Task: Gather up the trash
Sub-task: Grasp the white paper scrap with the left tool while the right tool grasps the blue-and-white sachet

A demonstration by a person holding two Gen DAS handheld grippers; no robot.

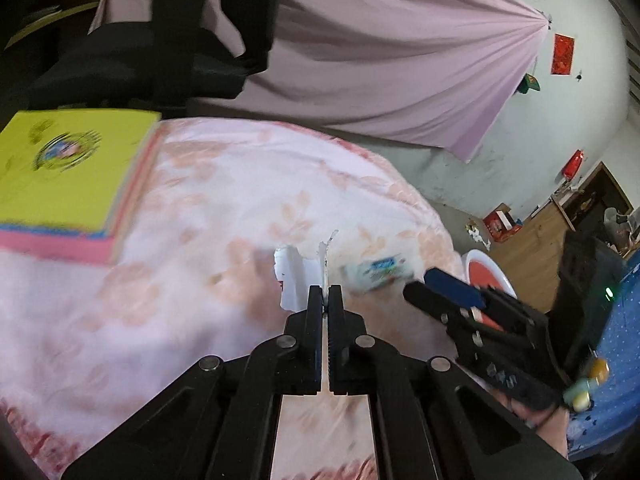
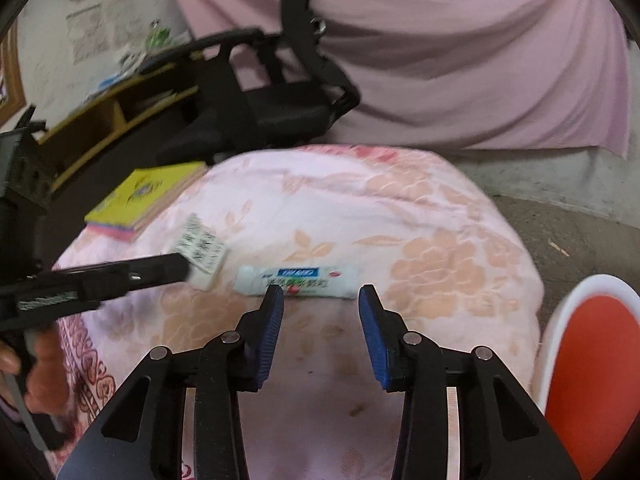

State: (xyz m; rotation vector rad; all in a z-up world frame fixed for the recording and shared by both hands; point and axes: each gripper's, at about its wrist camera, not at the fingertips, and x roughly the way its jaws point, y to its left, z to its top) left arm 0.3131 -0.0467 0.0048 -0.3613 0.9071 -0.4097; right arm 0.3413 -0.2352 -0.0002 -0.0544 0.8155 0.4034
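The left gripper (image 1: pixel 325 294) is seen with its jaws clenched on a white torn wrapper (image 1: pixel 294 276), which is pinched at its edge and lifted slightly off the floral cloth (image 1: pixel 192 200) covering the table. In the right wrist view that same piece (image 2: pixel 198 250) is shown as a printed white pack at the tip of the left gripper (image 2: pixel 176 266). The right gripper (image 2: pixel 320 300) is held with its jaws parted and nothing between them; a small white tube with blue lettering (image 2: pixel 298 280) lies flat on the cloth just ahead of the blue pads (image 2: pixel 270 332). A yellow book on a pink one (image 2: pixel 144 200) rests at the table's far left corner. A red-and-white bin (image 2: pixel 592 360) is seen beside the table at the right, below its edge.
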